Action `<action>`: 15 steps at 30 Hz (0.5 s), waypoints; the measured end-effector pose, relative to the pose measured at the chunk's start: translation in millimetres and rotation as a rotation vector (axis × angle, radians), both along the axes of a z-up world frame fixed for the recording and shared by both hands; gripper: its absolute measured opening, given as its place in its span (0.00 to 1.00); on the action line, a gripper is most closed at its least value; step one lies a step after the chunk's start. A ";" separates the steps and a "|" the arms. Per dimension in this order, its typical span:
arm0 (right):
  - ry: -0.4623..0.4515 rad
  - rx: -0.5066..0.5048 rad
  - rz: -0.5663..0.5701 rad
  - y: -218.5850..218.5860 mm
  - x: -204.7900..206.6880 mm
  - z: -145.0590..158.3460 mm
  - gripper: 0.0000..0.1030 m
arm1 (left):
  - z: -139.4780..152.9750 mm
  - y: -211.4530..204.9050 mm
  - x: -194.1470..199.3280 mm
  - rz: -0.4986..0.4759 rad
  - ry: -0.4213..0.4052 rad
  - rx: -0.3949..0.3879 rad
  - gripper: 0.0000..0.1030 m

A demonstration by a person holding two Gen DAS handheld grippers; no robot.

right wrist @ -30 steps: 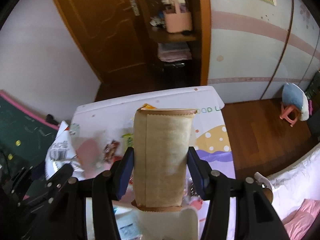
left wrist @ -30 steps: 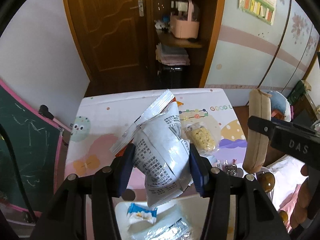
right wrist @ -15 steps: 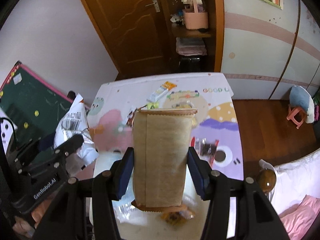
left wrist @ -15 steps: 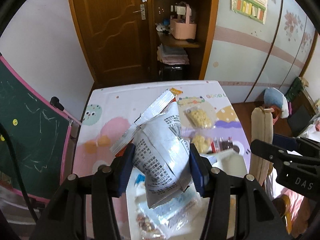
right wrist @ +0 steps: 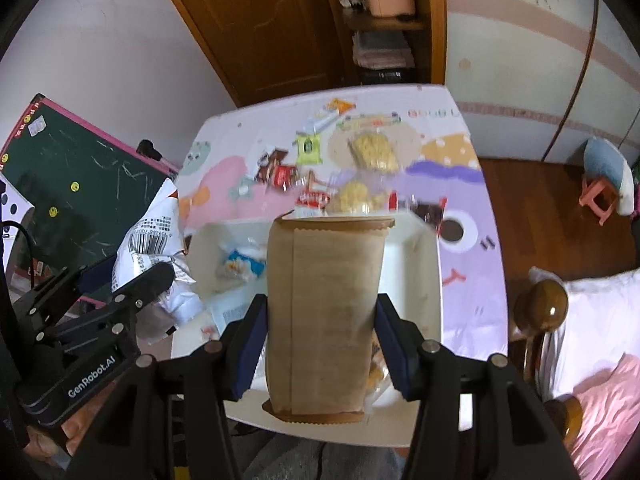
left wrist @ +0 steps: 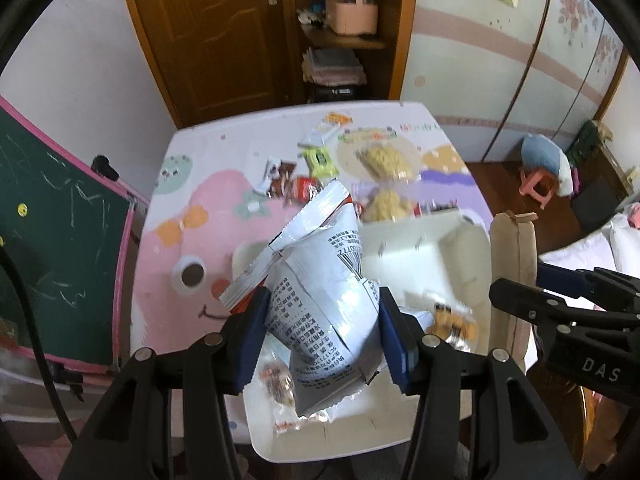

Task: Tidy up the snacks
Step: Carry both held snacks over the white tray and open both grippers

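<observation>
2 tools show, each pinching a snack above a white bin. The left tool (left wrist: 322,334) has its blue pads pressed against a crinkled silver packet (left wrist: 320,300) printed with black text, which tilts with its sealed top leaning up and to the left. The right tool (right wrist: 320,344) clamps a tall tan paper packet (right wrist: 324,312) that stands upright between its pads, its folded top edge level.

Compared with 1 second ago, both views have pulled back and risen. The white bin (left wrist: 460,256) now fills the lower middle of the left view, where before only a corner showed. Inside it lie a small orange wrapper (left wrist: 454,320) and a small packet of mixed nuts (left wrist: 276,378); in the right view a blue and white wrapper (right wrist: 240,268) sits near the bin's left wall.

The counter (left wrist: 208,168), covered in a pastel cartoon print, now shows its whole far half. Scattered there, well apart from the bin, are 2 clear bags of yellow noodles (left wrist: 386,160), a green packet (left wrist: 318,160) and a few red and brown wrappers (right wrist: 280,174). A green chalkboard (left wrist: 60,216) leans at the counter's left side. The grip on both packets looks unchanged.
</observation>
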State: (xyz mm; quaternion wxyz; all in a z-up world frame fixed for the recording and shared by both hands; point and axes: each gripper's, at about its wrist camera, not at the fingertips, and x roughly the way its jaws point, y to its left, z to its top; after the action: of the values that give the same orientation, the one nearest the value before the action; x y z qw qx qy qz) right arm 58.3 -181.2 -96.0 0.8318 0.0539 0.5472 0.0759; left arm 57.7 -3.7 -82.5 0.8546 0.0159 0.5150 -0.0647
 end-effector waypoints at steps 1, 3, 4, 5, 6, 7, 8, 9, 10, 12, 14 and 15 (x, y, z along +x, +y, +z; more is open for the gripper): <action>0.014 0.001 -0.005 -0.9 -2.1 -5.6 0.52 | -4.0 -1.3 -1.8 -0.003 0.010 -0.002 0.49; 0.043 0.016 -0.010 -2.5 -6.9 -15.1 0.52 | -12.7 -3.4 -5.8 -0.009 0.026 -0.007 0.49; 0.057 0.028 -0.014 -3.8 -8.7 -19.9 0.52 | -16.8 -4.4 -7.2 -0.012 0.035 -0.009 0.49; 0.069 0.034 -0.018 -4.1 -9.9 -24.0 0.52 | -22.9 -5.2 -8.6 -0.013 0.050 -0.013 0.49; 0.076 0.033 -0.021 -4.1 -10.8 -27.2 0.52 | -26.8 -7.2 -9.3 -0.014 0.061 -0.015 0.49; 0.080 0.026 -0.024 -3.5 -11.6 -29.7 0.52 | -30.7 -8.3 -10.4 -0.016 0.071 -0.017 0.49; 0.087 0.012 -0.026 -2.5 -12.4 -34.1 0.52 | -34.7 -9.2 -11.2 -0.018 0.080 -0.018 0.49; 0.091 0.004 -0.026 -1.3 -12.8 -36.3 0.52 | -38.6 -10.4 -12.1 -0.022 0.087 -0.016 0.49; 0.097 -0.002 -0.025 -0.5 -13.1 -39.2 0.52 | -41.6 -11.3 -12.8 -0.024 0.093 -0.014 0.49; 0.116 -0.009 -0.024 1.0 -13.5 -45.9 0.52 | -47.9 -12.3 -14.2 -0.027 0.106 -0.011 0.49; 0.134 -0.018 -0.025 1.9 -13.5 -52.1 0.52 | -52.9 -12.5 -13.7 -0.028 0.118 -0.009 0.49; 0.141 -0.022 -0.025 2.0 -12.9 -53.9 0.52 | -55.6 -12.5 -13.4 -0.028 0.125 -0.008 0.50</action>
State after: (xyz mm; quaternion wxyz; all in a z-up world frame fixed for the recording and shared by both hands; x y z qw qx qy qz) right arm 45.4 -179.1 -150.0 0.7926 0.0568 0.6046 0.0556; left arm 44.3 -16.2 -138.1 0.8198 0.0155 0.5669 -0.0794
